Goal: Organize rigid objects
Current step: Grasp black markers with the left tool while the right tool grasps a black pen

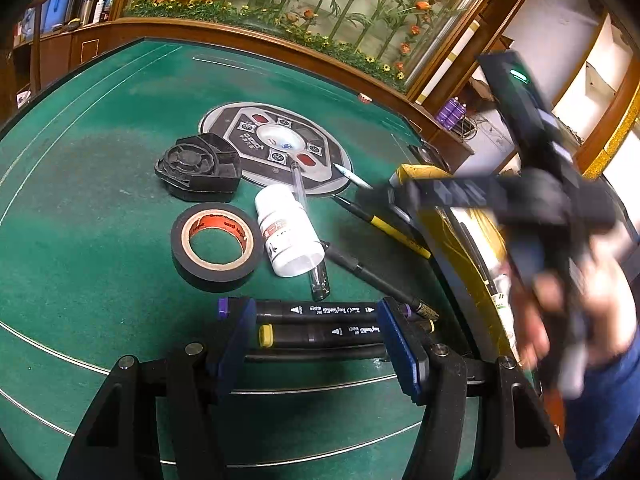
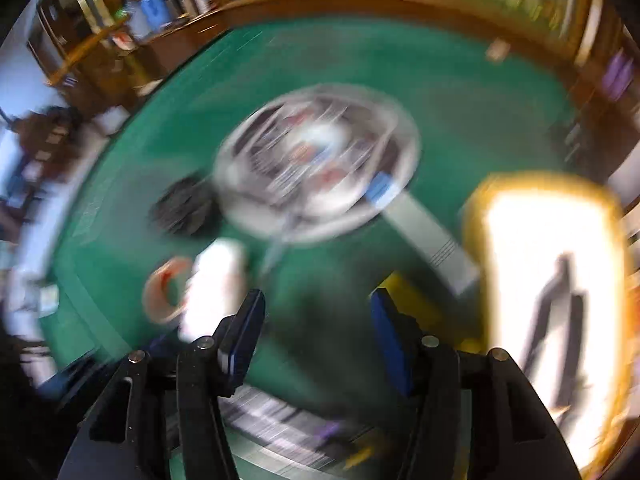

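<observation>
My left gripper (image 1: 316,332) hangs open low over three black markers (image 1: 320,322) that lie crosswise on the green table (image 1: 100,200); the markers run behind both blue pads, which do not pinch them. Beyond them lie a black tape roll (image 1: 212,246), a white bottle (image 1: 288,236), a clear pen (image 1: 300,192), a black pen (image 1: 376,280), a yellow-and-black pen (image 1: 384,226) and a white pen (image 1: 352,176). My right gripper (image 2: 316,320) is open with nothing between its pads. In the left wrist view the right gripper (image 1: 404,196) is a blur beside the yellow box (image 1: 460,248).
A black plastic housing (image 1: 198,168) sits by the round centre panel (image 1: 276,146) of the table. The right wrist view is smeared: bottle (image 2: 216,280), tape (image 2: 166,296), a white stick with a blue end (image 2: 420,232), the yellow box (image 2: 480,260). A wooden rim (image 1: 240,36) borders the table.
</observation>
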A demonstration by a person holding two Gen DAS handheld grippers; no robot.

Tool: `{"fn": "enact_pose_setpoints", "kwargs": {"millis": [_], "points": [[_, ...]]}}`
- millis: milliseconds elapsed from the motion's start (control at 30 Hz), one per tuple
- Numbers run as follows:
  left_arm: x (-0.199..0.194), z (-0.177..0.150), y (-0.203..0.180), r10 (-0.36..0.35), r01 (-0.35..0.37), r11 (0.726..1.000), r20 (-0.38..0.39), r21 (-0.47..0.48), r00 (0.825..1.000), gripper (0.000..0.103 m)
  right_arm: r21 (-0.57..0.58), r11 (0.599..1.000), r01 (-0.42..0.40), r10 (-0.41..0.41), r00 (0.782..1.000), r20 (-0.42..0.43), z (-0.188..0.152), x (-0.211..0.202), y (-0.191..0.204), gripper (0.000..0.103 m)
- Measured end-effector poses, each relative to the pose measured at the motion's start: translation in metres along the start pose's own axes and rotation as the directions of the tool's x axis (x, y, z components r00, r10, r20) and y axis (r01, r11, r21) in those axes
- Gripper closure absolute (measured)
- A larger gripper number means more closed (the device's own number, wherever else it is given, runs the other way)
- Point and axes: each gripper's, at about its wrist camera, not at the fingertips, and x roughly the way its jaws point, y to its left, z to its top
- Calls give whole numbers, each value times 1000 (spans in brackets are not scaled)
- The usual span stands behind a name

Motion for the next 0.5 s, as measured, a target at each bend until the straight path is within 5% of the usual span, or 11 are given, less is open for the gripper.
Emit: {"fn": "enact_pose_setpoints", "kwargs": {"millis": [233, 367, 500], "points": [[0, -2, -3, 11, -11, 1000, 4, 15, 1000, 37, 75, 992, 104, -101, 994, -43, 42, 51, -36, 49], [0, -2, -3, 11, -11, 1000, 2, 11, 1000, 37, 69, 995, 77, -70, 993, -91, 36, 61, -33, 48], [-1, 0, -2, 14, -14, 1000, 9, 8, 1000, 37, 75, 997, -35, 45, 989, -137, 13, 47, -14, 46]]}}
